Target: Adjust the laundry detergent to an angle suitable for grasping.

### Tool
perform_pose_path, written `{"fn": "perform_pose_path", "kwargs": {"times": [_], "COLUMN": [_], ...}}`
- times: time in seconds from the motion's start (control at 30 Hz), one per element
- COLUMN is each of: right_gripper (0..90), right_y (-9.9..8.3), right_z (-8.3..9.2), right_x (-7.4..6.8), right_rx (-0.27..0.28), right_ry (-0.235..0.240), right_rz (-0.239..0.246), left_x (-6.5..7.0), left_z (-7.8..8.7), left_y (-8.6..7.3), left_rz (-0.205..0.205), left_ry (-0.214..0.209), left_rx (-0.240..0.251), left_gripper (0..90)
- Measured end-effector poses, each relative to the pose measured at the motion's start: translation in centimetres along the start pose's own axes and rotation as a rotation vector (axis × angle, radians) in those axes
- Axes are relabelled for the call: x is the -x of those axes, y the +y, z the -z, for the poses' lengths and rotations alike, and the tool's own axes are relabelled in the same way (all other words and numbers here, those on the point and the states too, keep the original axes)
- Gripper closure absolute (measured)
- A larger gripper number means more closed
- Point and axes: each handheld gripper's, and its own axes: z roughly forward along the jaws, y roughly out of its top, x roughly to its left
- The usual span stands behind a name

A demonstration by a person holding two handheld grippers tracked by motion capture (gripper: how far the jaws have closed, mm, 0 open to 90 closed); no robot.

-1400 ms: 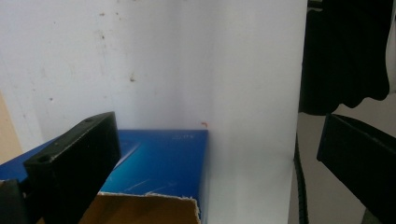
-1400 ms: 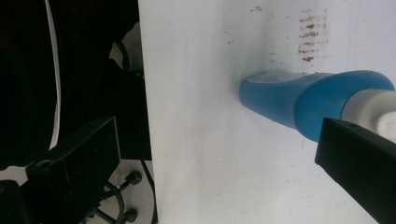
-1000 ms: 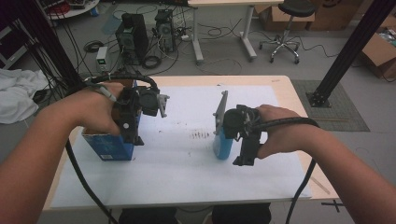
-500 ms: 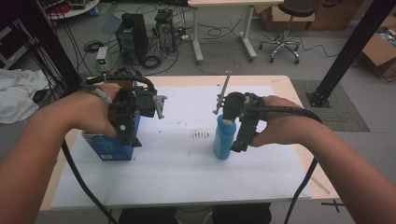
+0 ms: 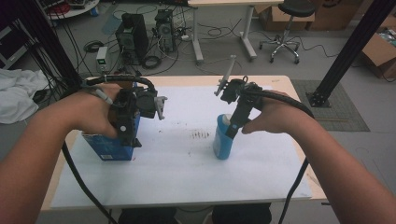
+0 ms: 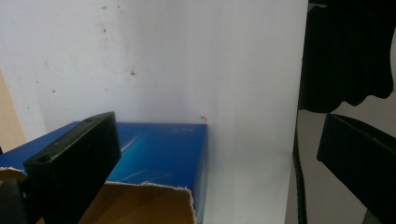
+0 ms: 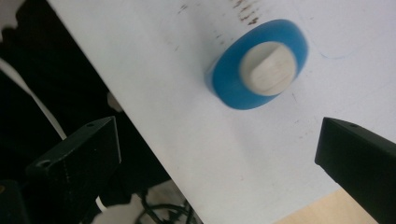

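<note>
Hovering directly above the upright blue bottle (image 5: 222,142) with its jaws spread wide and empty, the right gripper (image 5: 232,134) would do best, I judge, to drop straight down and close squarely across the narrow sides below the white cap (image 7: 268,68). The left gripper (image 5: 129,140), also spread and holding nothing, straddles the torn rim of the blue box (image 5: 108,148) near the left edge of the white sheet (image 5: 187,172), and could steady it. One bottle, one box, two grippers.

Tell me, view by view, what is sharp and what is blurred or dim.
High view: dim and soft overall, forearms dark. Left gripper view: the blue box fairly sharp, white sheet bright and washed out. Right gripper view: the blue bottle smeared by blur, its edges soft.
</note>
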Motion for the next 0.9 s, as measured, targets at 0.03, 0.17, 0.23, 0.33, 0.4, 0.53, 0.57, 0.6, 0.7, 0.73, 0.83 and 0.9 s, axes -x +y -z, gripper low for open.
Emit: {"fn": "perform_pose_path", "kwargs": {"times": [0.03,0.17,0.23,0.33,0.4,0.53,0.57,0.6,0.7,0.73,0.83,0.9], "right_gripper": [0.0,0.0,0.0,0.0,0.0,0.0,0.0,0.0,0.0,0.0,0.0,0.0], "right_y": [0.2,0.8,1.1,1.5,1.6,1.9,2.0,2.2,2.6,2.8,3.0,3.1], "right_z": [0.0,-0.1,-0.2,-0.5,-0.9,-1.6,-1.7,-1.7,-1.9,-2.0,-2.2,-2.4], "right_x": [0.4,1.4,1.8,2.5,2.9,3.3,3.3,3.3,3.2,3.2,3.2,3.2], "right_rx": [0.001,0.008,-0.007,-0.017,-0.021,-0.036,-0.034,-0.041,-0.043,-0.045,-0.044,-0.047], "right_ry": [0.004,0.019,0.021,0.001,-0.016,-0.025,-0.026,-0.025,-0.024,-0.025,-0.028,-0.028], "right_rz": [-0.035,-0.12,-0.17,-0.23,-0.266,-0.322,-0.328,-0.334,-0.351,-0.359,-0.389,-0.403], "left_x": [0.0,0.1,0.0,0.0,0.0,0.1,0.2,0.2,0.3,0.3,0.4,0.4], "left_z": [0.0,0.0,0.0,-0.1,-0.1,0.0,0.0,0.0,0.1,0.1,0.0,-0.1], "left_y": [0.1,0.3,0.3,0.3,0.4,0.6,0.6,0.7,0.9,1.0,1.1,1.2], "left_rz": [-0.002,0.0,-0.006,-0.006,-0.011,-0.007,-0.009,-0.008,-0.015,-0.013,-0.014,-0.014], "left_ry": [0.001,0.002,0.001,-0.004,0.001,0.0,0.0,-0.002,0.001,0.004,0.004,0.002], "left_rx": [-0.004,0.0,-0.006,-0.005,-0.005,-0.007,-0.005,-0.006,-0.008,-0.008,-0.014,-0.014], "left_gripper": [0.1,0.1,0.1,0.1,0.1,0.1,0.1,0.1,0.1,0.0,0.1,0.1]}}
